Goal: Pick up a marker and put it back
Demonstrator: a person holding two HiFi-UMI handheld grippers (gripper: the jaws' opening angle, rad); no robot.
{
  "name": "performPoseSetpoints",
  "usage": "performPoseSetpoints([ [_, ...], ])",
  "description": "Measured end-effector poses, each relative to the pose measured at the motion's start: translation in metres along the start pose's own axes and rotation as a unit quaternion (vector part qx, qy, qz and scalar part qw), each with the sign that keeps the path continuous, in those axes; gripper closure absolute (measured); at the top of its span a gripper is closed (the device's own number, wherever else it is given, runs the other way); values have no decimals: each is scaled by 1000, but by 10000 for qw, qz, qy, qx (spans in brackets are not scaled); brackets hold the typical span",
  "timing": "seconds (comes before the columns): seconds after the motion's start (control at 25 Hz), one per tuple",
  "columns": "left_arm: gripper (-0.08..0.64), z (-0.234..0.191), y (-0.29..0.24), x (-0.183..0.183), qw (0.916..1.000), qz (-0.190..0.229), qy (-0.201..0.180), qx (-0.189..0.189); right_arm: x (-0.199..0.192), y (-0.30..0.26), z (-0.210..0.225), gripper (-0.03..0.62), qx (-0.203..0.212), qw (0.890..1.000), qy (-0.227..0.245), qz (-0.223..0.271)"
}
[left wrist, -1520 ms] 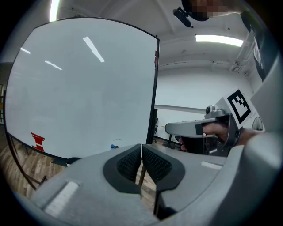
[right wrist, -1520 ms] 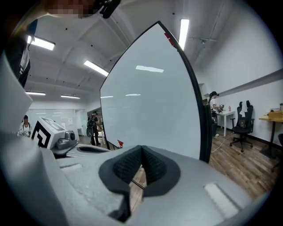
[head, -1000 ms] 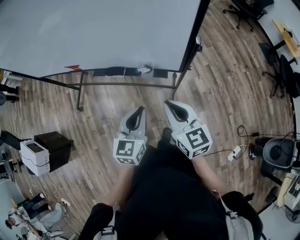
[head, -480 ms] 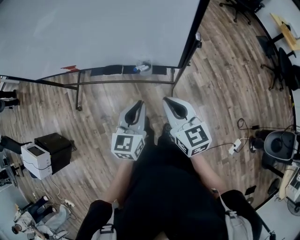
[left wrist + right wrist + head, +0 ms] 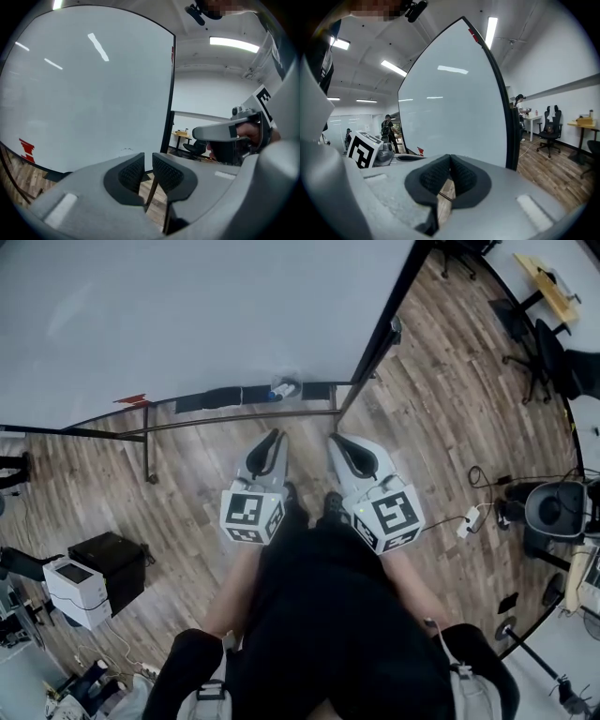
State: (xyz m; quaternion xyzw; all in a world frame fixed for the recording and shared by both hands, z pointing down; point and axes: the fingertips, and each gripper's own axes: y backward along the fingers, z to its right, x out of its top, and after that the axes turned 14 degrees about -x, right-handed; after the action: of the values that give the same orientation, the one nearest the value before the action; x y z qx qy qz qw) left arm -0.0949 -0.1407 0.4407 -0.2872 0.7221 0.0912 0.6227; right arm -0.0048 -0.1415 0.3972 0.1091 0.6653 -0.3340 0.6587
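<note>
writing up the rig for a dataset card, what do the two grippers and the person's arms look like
Both the left gripper and right gripper are light grey wedge-shaped shells tapering to two jaws lined with black ribbed pads. Each carries a white cube with black square markers. The person wears a black top; forearms are unsleeved.

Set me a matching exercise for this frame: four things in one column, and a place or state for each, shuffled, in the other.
1. left gripper
2. right gripper
3. blue-and-white marker
4. white power strip

A. lying on the wood floor to the person's right
B. jaws pressed together, nothing held
C. resting on the black whiteboard tray
D. jaws slightly apart, nothing between them

Pairs: 1-D, 2-B, 3-C, 4-A.
</note>
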Motion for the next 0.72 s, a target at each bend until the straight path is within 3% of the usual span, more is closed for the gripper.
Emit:
performPoseSetpoints([
  [0.72,485,-49,-41,-38,9967,-589,-79,-545,-7,-11,8,591,-879,9959,62,-184],
])
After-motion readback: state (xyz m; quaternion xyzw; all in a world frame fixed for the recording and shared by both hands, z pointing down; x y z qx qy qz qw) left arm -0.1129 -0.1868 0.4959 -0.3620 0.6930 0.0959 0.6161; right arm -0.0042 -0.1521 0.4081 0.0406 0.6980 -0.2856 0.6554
